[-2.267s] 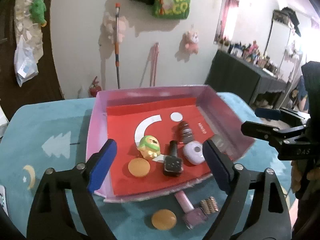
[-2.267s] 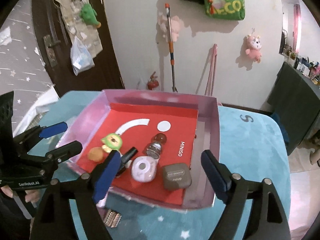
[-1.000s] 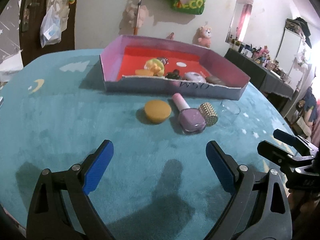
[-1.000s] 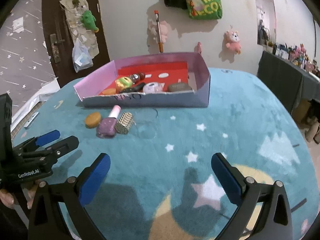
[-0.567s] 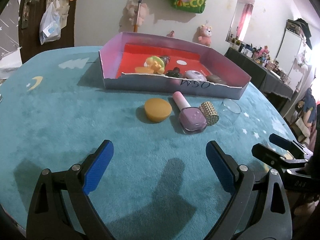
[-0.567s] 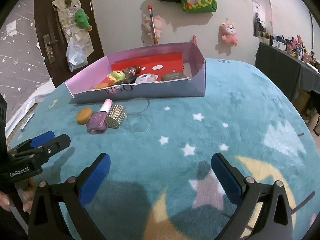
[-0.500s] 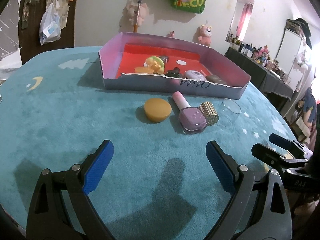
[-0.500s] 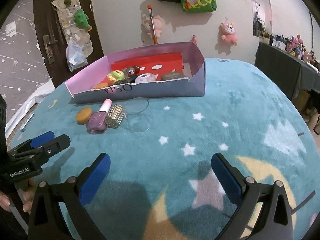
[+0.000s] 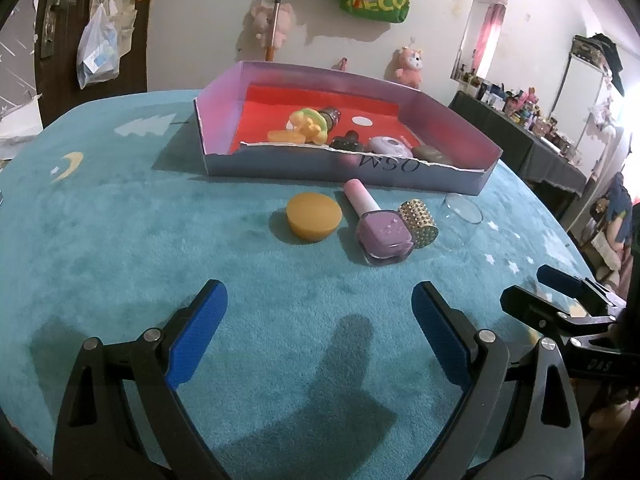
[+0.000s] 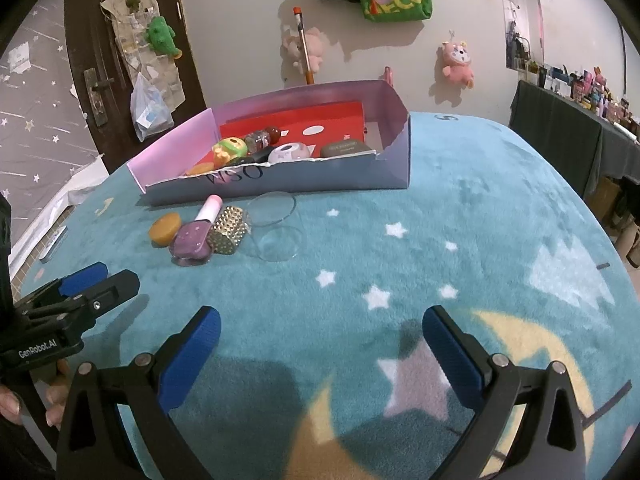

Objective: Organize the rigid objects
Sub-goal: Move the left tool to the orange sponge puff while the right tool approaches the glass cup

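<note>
The left gripper (image 9: 319, 328) hangs low over the teal plush cloth with stars and moons (image 9: 120, 240) that covers the round table. Its two blue-padded fingers (image 9: 198, 330) stand wide apart and nothing is between them. The right gripper (image 10: 320, 354) is at the near side too, over a yellow moon pattern, and its blue fingers (image 10: 191, 354) are also released and empty. Each gripper shows at the edge of the other's view, and part of a hand (image 10: 12, 404) shows under the left one.

Far from both grippers, in the middle of the table, stands a shallow cardboard box with lilac walls and a red floor (image 9: 452, 128); its near wall is torn along the top. Inside it lie a small yellow-green toy figure (image 9: 310, 124), a flat orange disc (image 9: 280, 135), a black bottle (image 9: 347, 142), a pale lilac round case (image 9: 389, 146), a grey-brown oval case (image 9: 430, 154) and a small dark jar (image 9: 330, 114).

On the cloth just in front of the near wall of the box, outside it, four things lie in a row. At the left is an orange round puck (image 9: 314, 216). To its right is a purple nail polish bottle with a pink cap (image 9: 378, 228), lying on its side with the cap toward the box. A gold studded cylinder (image 9: 419, 224) touches the bottle on its right side. Further right lies a clear glass dish (image 9: 463, 208), near the right corner of the box.
</note>
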